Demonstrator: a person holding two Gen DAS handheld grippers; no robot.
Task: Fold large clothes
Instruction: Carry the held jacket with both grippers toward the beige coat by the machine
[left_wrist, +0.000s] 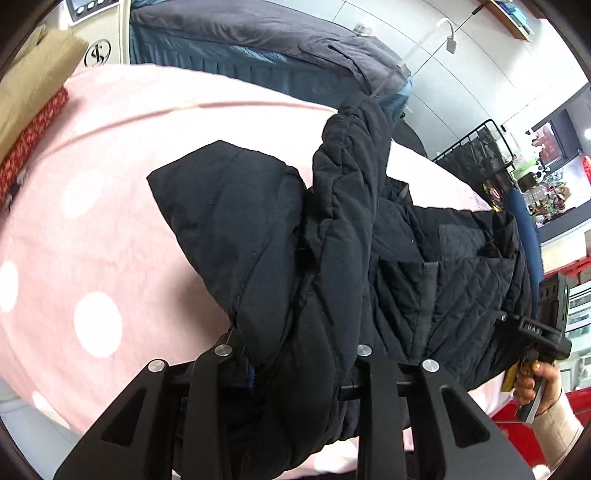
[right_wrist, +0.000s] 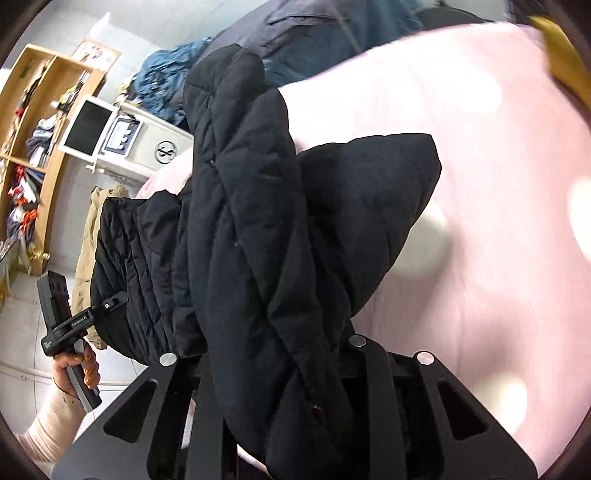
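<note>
A black quilted jacket (left_wrist: 332, 258) hangs lifted over a pink blanket with white dots (left_wrist: 110, 184). My left gripper (left_wrist: 291, 354) is shut on a bunched edge of the jacket, which drapes over its fingers. My right gripper (right_wrist: 280, 354) is shut on the jacket's other edge (right_wrist: 258, 240). Each gripper shows from the side in the other's view: the right one at the far right (left_wrist: 517, 321), the left one at the far left (right_wrist: 110, 302), both clamped into the fabric. One sleeve (left_wrist: 351, 166) stands up above the folded mass. The fingertips are hidden by fabric.
A dark grey and blue pile of clothes (left_wrist: 258, 44) lies beyond the blanket. A brown paper bag (left_wrist: 33, 81) and a red patterned box (left_wrist: 33, 136) sit at the left edge. A white machine (right_wrist: 140, 144) and wooden shelves (right_wrist: 33, 147) stand nearby. A beige garment (right_wrist: 88, 236) hangs beside the jacket.
</note>
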